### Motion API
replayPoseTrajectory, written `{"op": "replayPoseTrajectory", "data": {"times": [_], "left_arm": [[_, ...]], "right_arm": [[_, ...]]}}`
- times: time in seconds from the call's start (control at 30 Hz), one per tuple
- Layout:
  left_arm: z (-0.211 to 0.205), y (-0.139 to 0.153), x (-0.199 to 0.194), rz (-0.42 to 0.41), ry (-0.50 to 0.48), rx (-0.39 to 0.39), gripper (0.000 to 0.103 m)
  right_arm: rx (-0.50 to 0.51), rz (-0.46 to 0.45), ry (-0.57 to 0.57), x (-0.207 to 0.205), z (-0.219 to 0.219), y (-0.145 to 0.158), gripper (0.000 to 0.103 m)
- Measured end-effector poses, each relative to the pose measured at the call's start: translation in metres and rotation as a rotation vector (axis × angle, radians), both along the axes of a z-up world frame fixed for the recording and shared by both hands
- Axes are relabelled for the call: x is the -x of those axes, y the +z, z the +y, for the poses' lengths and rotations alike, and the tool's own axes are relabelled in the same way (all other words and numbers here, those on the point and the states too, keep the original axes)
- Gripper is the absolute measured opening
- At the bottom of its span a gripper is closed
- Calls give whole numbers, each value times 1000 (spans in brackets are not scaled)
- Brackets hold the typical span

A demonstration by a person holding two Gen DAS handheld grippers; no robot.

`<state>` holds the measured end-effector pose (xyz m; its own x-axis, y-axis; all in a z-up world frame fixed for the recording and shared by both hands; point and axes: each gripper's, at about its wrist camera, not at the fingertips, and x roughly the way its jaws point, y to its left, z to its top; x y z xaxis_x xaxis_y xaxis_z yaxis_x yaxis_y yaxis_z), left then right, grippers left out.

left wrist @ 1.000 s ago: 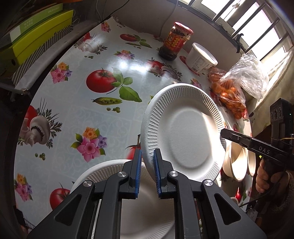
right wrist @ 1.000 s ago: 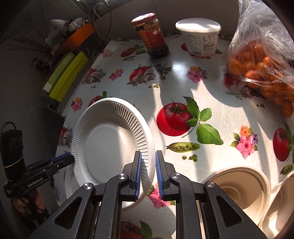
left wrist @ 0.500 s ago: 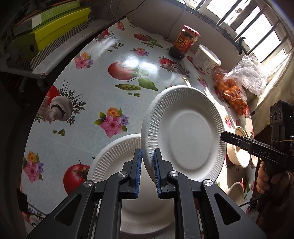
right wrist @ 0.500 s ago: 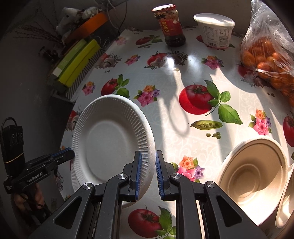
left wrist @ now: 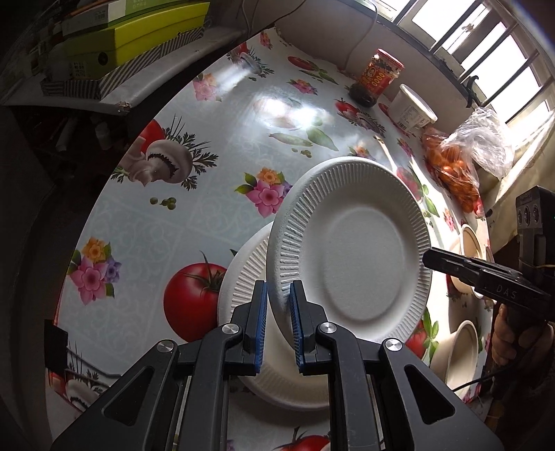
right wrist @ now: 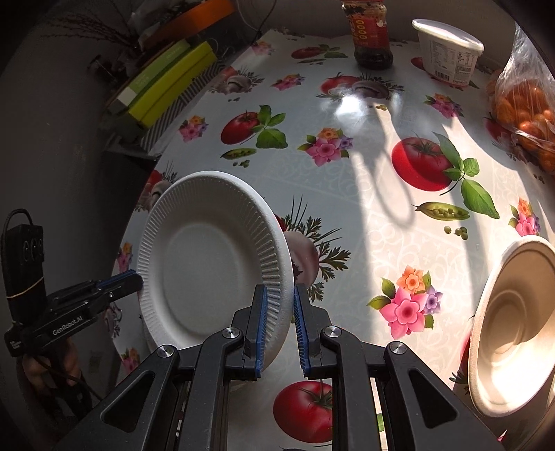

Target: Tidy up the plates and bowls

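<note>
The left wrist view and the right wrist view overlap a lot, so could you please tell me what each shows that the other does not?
Only the left wrist view shows the window bars and much of the second plate under the held plate. Only the right shows the orange tray. Both show the held plate, clamped by the left gripper and right gripper, and the jar.
</note>
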<state>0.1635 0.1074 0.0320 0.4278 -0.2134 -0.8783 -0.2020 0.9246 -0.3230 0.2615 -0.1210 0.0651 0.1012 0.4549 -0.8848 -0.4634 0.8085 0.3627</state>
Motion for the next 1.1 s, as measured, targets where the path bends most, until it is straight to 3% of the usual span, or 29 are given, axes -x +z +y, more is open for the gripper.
{"op": "replayPoseTrajectory", "data": {"times": [1.1], "left_arm": [[18, -14, 37, 26, 17, -5, 14]], "right_arm": [[42, 24, 48, 31, 28, -17, 16]]}}
